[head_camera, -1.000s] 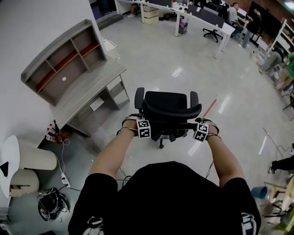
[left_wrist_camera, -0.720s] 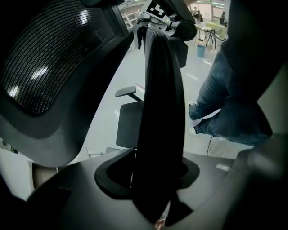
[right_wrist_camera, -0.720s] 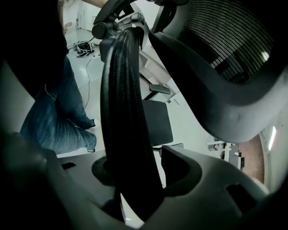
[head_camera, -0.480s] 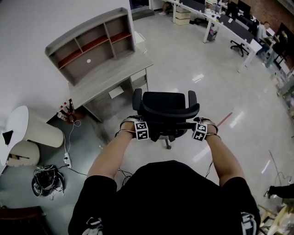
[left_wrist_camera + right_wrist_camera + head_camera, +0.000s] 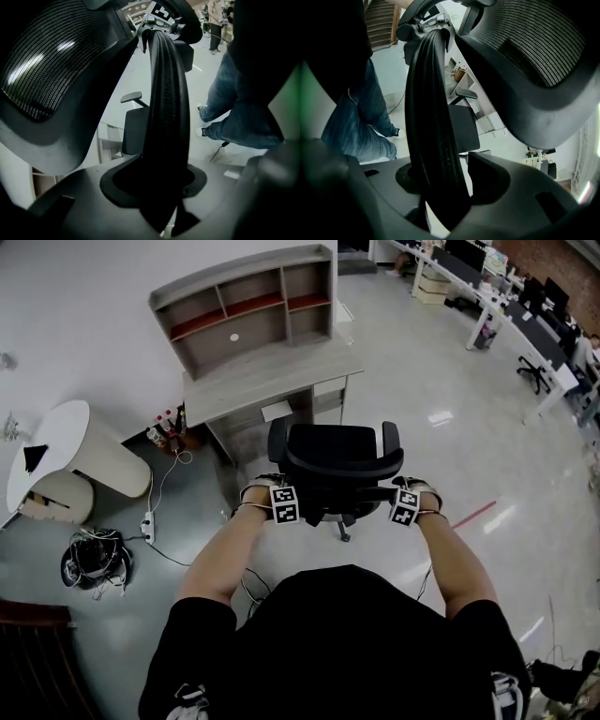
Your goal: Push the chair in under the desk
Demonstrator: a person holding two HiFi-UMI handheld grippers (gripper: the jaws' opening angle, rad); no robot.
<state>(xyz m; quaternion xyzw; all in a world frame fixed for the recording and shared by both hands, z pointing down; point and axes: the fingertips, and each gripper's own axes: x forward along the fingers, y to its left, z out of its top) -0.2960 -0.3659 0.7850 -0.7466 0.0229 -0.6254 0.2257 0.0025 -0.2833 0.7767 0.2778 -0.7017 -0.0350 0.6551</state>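
Head view: the black mesh-backed office chair [image 5: 336,463] stands on the pale glossy floor [image 5: 422,381] at frame centre, with its back towards the person and its armrests pointing to 12 o'clock.

The grey wooden desk with a shelf hutch [image 5: 272,381] lies at 11 o'clock from the chair. The chair's left armrest is just beside the desk's front edge. The seat is not under the desktop.

Left gripper [image 5: 289,495]: at 9 o'clock on the chair's back.
- In the left gripper view the black ribbed rim of the backrest [image 5: 166,117] runs down between the jaws of the gripper [image 5: 164,197].
- The jaws have just been closing and are clenched on that rim.

Right gripper [image 5: 401,495]: at 3 o'clock on the chair's back.
- In the right gripper view the matching ribbed rim [image 5: 431,117] sits between the jaws of the gripper [image 5: 440,197].
- The jaws are clamped on it.

Surroundings, head view:
- White round-topped table [image 5: 66,442] at 9 o'clock from the desk.
- A cluster of small bottles [image 5: 164,432] on the floor between the table and the desk.
- White power strip [image 5: 147,521] and a dark bundle of cables [image 5: 94,563] at 8 o'clock from the chair.
- Red tape strip [image 5: 473,515] at 4 o'clock from the chair.
- Long white office benches [image 5: 487,296] at 1 o'clock, well apart from the chair.

The person's blue jeans [image 5: 234,117] show in both gripper views.
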